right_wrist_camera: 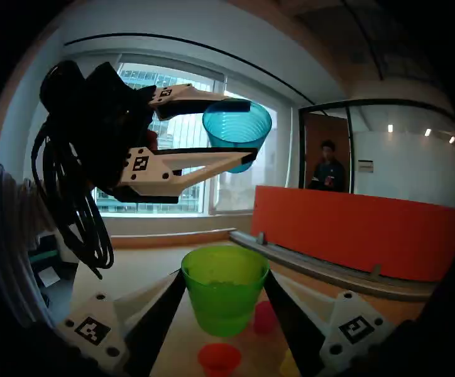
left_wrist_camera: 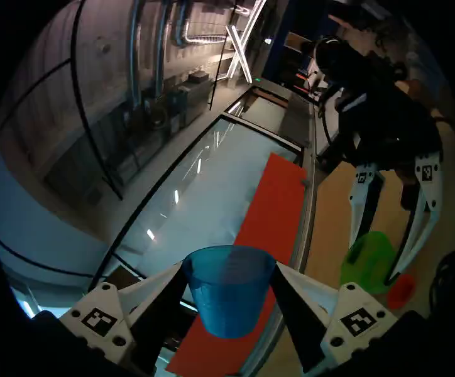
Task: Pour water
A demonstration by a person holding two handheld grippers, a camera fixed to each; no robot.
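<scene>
A translucent blue cup (left_wrist_camera: 229,295) sits between the fingers of my left gripper (left_wrist_camera: 229,270), which is shut on it. In the right gripper view the blue cup (right_wrist_camera: 237,132) hangs high, slightly tilted, held by the left gripper (right_wrist_camera: 251,129) above and behind a green cup (right_wrist_camera: 225,292). My right gripper (right_wrist_camera: 225,276) is shut on the green cup, low over the table. In the left gripper view the right gripper (left_wrist_camera: 373,267) holds the green cup (left_wrist_camera: 367,261) to the right. I cannot tell whether either cup holds water.
A small red cup (right_wrist_camera: 219,357), a pink one (right_wrist_camera: 264,316) and a yellow object (right_wrist_camera: 289,364) stand on the wooden table (right_wrist_camera: 139,267). An orange partition (right_wrist_camera: 366,232) lines the table's edge. Windows (right_wrist_camera: 177,135) lie behind. Black cables (right_wrist_camera: 80,207) hang from the left gripper. A person (right_wrist_camera: 328,166) stands far off.
</scene>
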